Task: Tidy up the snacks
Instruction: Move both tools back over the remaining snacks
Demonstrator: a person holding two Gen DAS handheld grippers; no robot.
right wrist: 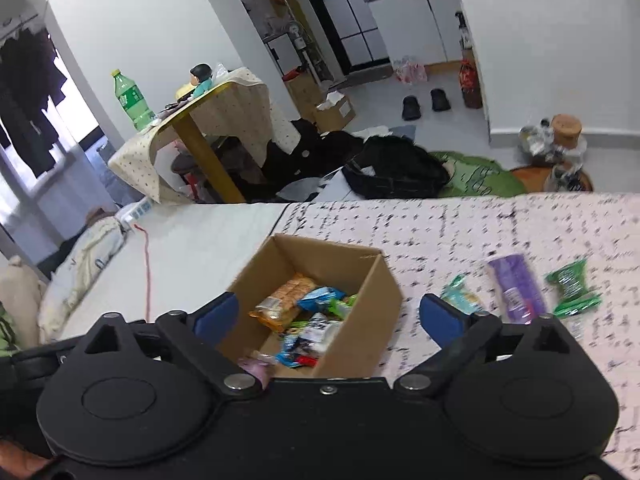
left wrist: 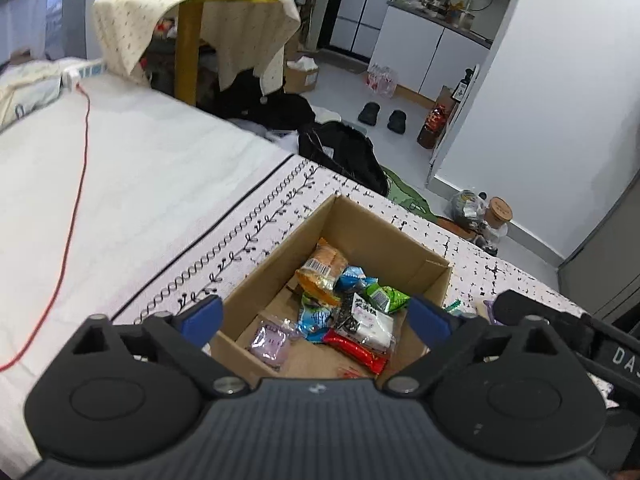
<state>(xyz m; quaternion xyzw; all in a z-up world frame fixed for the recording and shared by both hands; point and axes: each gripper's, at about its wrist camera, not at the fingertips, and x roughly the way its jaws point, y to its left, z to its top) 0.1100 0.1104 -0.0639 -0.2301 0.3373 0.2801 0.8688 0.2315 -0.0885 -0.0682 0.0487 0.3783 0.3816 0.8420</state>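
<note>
The left gripper [left wrist: 316,320] hangs empty over the cardboard box [left wrist: 280,268], fingers spread wide apart, with bare white bedding to its left. The open box sits on the patterned blanket [right wrist: 480,232], holding an orange packet [left wrist: 324,270] among mixed wrappers. Right of the box, past the equally wide-spread, empty right gripper [right wrist: 328,314], a purple packet [right wrist: 516,288] lies lengthwise away from the camera beside a green packet [right wrist: 572,288].

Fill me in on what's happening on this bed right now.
A person with a gripper in each hand is sorting snacks into a cardboard box on the patterned bedspread. The left gripper and right gripper both hover open and hold nothing. Several packets already lie in the box. A purple packet, a green packet and a small teal packet lie outside it.
</note>
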